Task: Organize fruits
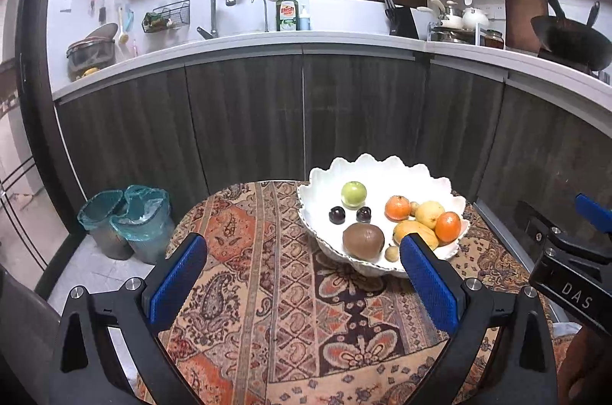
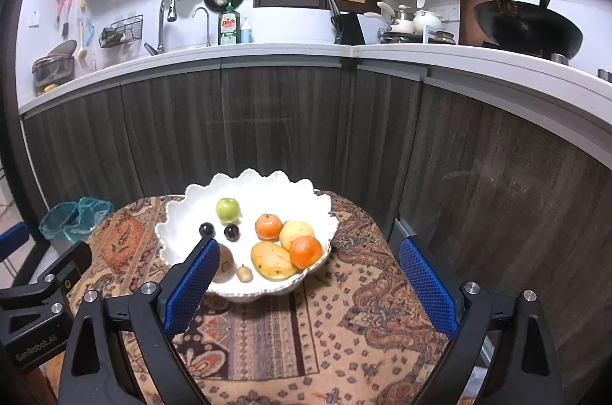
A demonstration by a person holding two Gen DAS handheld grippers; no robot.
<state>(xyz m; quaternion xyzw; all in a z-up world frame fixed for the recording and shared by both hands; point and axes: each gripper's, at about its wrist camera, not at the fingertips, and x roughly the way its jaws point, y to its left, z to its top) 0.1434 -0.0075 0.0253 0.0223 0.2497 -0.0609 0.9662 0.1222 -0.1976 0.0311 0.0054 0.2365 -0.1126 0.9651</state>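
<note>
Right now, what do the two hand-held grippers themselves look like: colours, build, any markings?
Both are matte black frames with silver round bolts and triangular cut-outs. The left hand-held gripper and right hand-held gripper each carry two fingers faced with blue textured pads. White lettering shows: "DAS" on the right one's body seen from the left wrist, "GenRobot.AI" on the left one's body seen from the right wrist. No cables or sleeves visible.

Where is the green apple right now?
In both views, the green apple sits alone at the far left of the white bowl, just behind the two dark plums.
</note>
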